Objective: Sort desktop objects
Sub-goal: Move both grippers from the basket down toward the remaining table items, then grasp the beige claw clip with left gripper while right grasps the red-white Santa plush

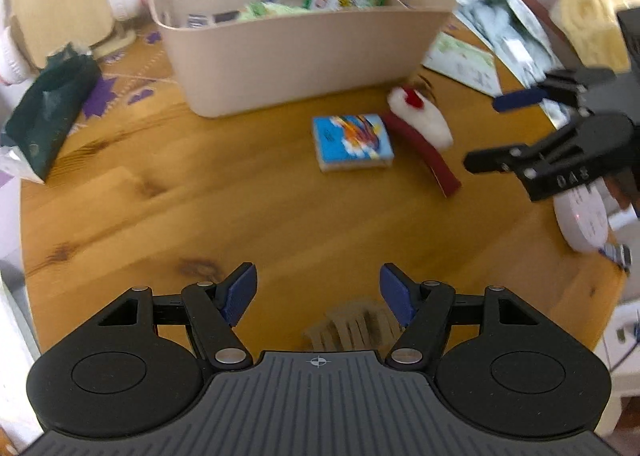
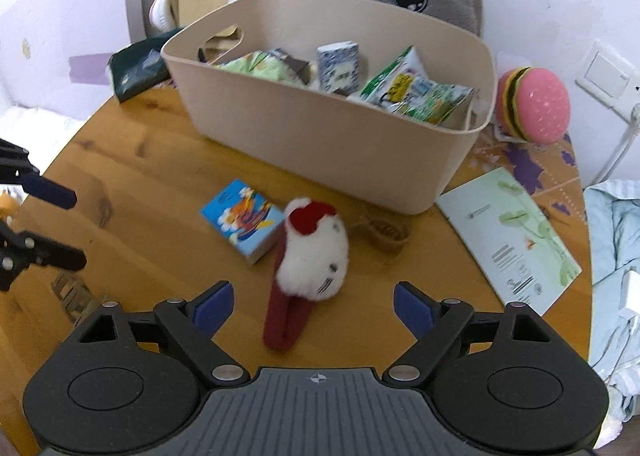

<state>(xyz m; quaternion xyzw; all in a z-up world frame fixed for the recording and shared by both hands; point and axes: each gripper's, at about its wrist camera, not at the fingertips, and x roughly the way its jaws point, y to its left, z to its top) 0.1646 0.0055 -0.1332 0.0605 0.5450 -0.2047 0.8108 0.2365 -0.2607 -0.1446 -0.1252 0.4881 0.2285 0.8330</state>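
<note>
Both grippers, left [image 1: 318, 294] & right [image 2: 314, 306], gape; right's arm reads "840".

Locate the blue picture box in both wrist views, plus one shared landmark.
Left wrist: blue picture box lies centre frame on the wooden table, just left of the white plush clip.
Right wrist: same box sits left of centre, touching the clip's left side.
Shared landmark: beige storage bin, behind the box in both.

Bright daylight, motion blur, fisheye warp
</note>
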